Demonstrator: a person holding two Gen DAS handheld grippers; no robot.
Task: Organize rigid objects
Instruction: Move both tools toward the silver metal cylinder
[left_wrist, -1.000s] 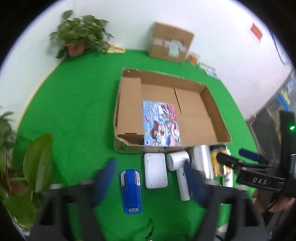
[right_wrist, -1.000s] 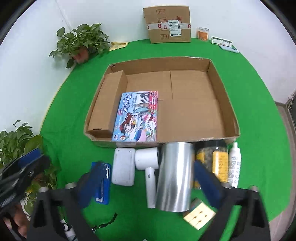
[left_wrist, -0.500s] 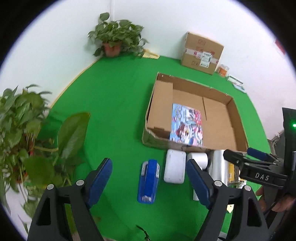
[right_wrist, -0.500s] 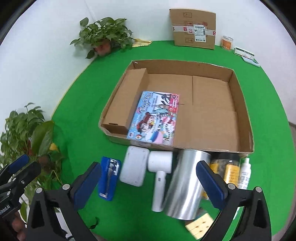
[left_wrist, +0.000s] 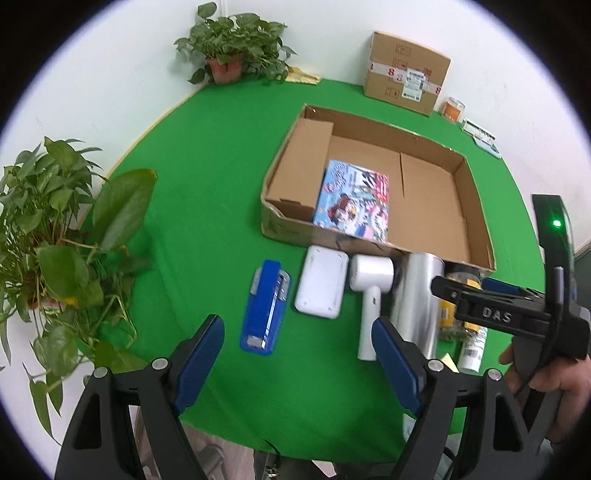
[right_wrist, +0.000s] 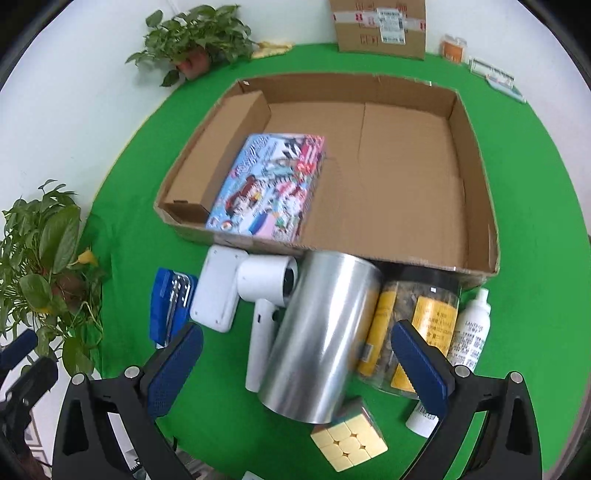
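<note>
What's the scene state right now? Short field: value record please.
surface: green table
container: open cardboard box
in box: colourful printed box, lying flat near the left wall
row in front of box, left to right: blue stapler, white flat device, white hair dryer, silver cylinder, clear jar, white bottle
nearest camera: yellow puzzle cube
left gripper: open, empty
right gripper: open, empty, above the silver cylinder

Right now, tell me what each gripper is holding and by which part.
Nothing is held. The left gripper and right gripper are both open above the table, with no item between their pads.
</note>
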